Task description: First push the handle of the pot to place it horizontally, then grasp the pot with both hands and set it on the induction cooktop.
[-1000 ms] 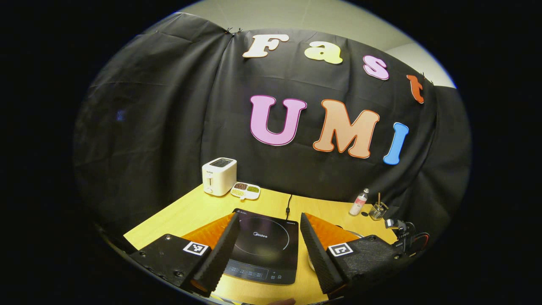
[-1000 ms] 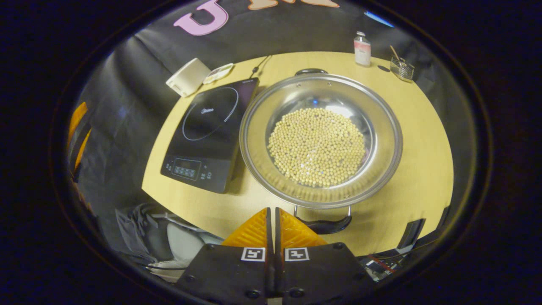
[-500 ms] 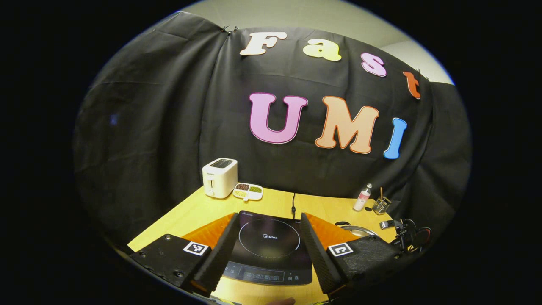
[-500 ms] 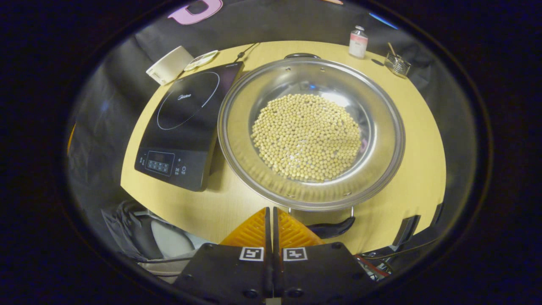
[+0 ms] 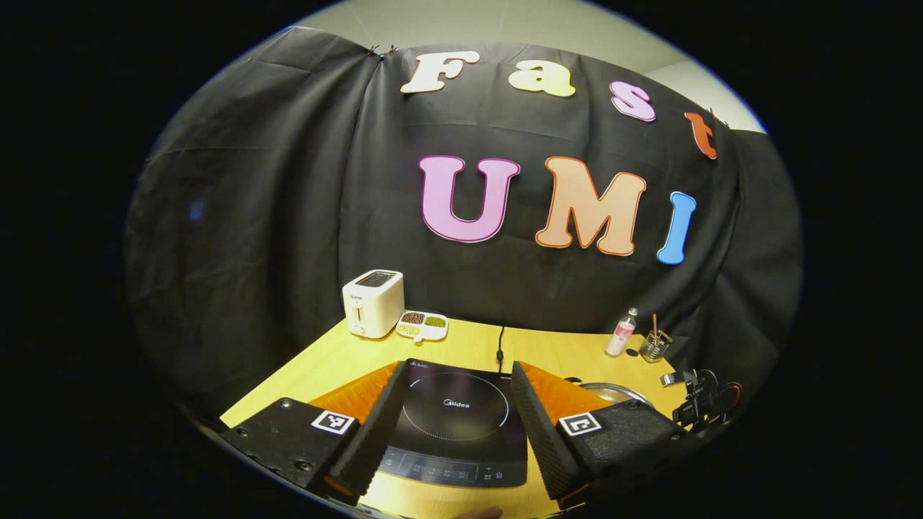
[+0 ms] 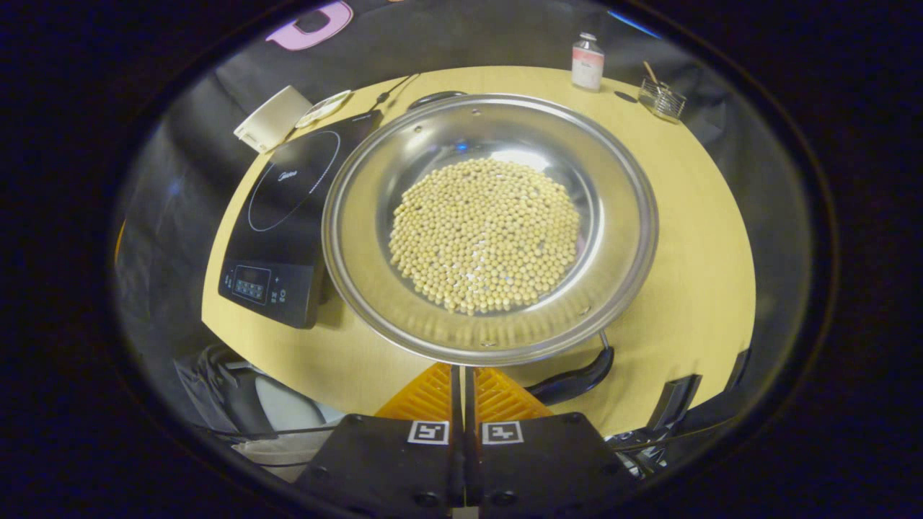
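With the right hand-held gripper (image 6: 462, 375) closed and empty, the pot (image 6: 490, 223) handle (image 6: 573, 375) at the tabletop's (image 6: 692, 245) near edge should be nudged sideways gently, while the left hand-held gripper (image 5: 453, 418) is held wide open, empty.

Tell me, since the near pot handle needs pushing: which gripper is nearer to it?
Right. The right gripper sits shut beside the near handle of the pot. The left gripper hovers open over the induction cooktop.

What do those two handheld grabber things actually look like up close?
Each has two wedge-shaped fingers with ribbed faces on a black body fixed with screws. The left gripper and the right gripper each carry a small square black-and-white marker on either finger base.
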`<state>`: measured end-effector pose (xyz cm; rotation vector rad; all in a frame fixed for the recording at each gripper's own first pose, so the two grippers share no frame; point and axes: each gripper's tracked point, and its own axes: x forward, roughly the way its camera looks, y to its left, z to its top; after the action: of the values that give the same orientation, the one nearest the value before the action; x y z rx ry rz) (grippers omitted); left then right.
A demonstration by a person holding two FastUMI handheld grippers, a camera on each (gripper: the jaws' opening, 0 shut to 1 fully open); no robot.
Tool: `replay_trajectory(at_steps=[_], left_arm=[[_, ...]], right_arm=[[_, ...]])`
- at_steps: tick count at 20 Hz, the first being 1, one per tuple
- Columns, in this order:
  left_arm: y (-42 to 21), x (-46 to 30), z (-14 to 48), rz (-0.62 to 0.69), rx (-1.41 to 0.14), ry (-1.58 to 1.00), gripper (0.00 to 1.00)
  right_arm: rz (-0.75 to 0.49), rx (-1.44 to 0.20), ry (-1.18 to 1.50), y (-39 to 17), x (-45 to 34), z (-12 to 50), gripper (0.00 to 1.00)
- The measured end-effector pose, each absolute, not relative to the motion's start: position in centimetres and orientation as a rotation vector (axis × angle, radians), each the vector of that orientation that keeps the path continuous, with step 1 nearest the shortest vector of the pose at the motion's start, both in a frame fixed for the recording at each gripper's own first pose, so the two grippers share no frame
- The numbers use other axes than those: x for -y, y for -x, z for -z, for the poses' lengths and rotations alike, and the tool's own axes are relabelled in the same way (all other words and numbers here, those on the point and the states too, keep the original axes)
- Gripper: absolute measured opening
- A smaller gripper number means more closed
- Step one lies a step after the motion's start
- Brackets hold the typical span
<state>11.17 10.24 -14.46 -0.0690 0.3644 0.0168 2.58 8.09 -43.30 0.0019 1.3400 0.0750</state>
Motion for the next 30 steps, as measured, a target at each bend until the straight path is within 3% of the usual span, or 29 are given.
replay_trajectory(at_steps=[14, 25, 26, 30], left_arm=[[-9.3, -4.1, 14.0, -0.146, -0.374, 0.025, 0.88], [-7.5, -2.9, 13.4, -0.210, -0.392, -0.022, 0.88], [-7.5, -2.8, 13.3, -0.211, -0.393, -0.022, 0.83], [-7.7, -2.1, 13.2, -0.202, -0.399, -0.021, 0.88]], right_arm=[[-0.080, -1.337, -0.051, -7.5, 2.2, 42.7, 0.00], [-0.083, -1.302, -0.108, -12.1, 4.9, 43.5, 0.00], [-0.081, -1.299, -0.117, -12.5, 5.1, 43.5, 0.00], [-0.073, -1.285, -0.139, -13.3, 5.6, 43.3, 0.03]])
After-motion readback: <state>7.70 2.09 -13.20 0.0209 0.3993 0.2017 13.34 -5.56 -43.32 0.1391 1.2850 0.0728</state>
